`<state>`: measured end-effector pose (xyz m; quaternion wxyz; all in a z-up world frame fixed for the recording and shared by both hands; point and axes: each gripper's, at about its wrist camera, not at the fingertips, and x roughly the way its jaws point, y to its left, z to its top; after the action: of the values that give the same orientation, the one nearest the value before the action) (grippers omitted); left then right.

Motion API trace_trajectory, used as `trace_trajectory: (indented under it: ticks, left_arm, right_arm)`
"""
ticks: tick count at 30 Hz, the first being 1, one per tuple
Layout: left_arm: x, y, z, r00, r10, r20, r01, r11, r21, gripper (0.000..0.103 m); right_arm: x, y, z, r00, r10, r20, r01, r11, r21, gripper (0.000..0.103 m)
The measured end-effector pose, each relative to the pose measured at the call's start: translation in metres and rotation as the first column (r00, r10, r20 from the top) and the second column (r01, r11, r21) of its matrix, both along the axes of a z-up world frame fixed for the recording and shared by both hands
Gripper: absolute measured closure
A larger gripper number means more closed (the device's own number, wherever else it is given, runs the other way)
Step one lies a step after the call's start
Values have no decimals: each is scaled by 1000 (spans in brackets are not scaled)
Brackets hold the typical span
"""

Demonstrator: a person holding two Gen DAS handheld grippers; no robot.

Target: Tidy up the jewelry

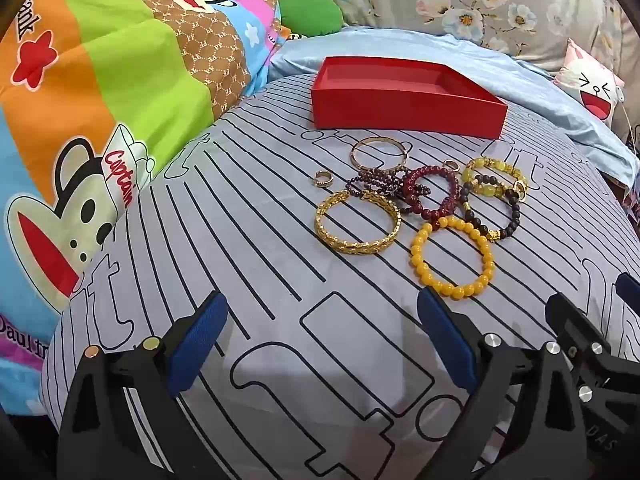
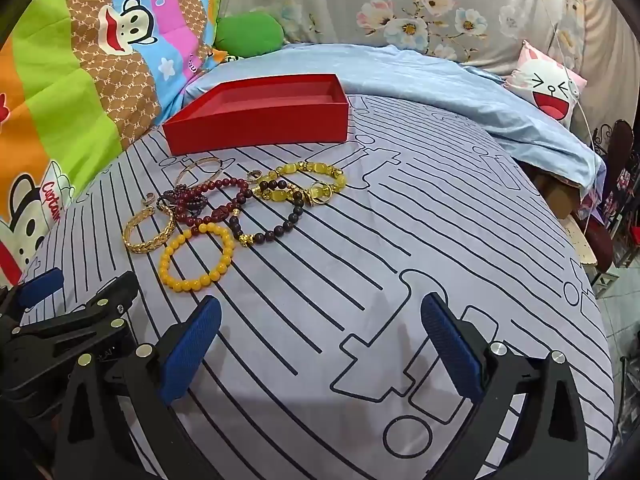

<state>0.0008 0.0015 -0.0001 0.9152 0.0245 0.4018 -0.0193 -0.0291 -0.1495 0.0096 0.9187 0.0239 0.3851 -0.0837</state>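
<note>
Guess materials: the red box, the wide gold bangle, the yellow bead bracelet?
Red box: probably matte card or paperboard; thin straight walls, flat colour, no shine.
Wide gold bangle: looks like gold-toned metal; bright glints on a textured, braided-looking surface. Solid or plated cannot be told.
Yellow bead bracelet: smooth, opaque, glossy round beads with small highlights; maybe resin, glass or amber-like stone.

Lying across a bed (image 2: 400,240), grey sheet with black line drawings; leaning behind, bright cartoon-monkey quilt (image 1: 100,80), floral grey bedding (image 2: 400,4), laughing-face pillow (image 2: 548,88); showing at right, tiled floor (image 2: 616,312).
</note>
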Motion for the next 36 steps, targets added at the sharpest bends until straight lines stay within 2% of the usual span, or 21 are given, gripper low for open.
trace_trajectory:
  ticks: [36]
  left_arm:
    - [-3, -1, 1, 1000, 5, 12, -5, 1000, 17, 12]
  right_arm:
    - [0, -2, -2, 1000, -1, 5, 1, 1000, -8, 6]
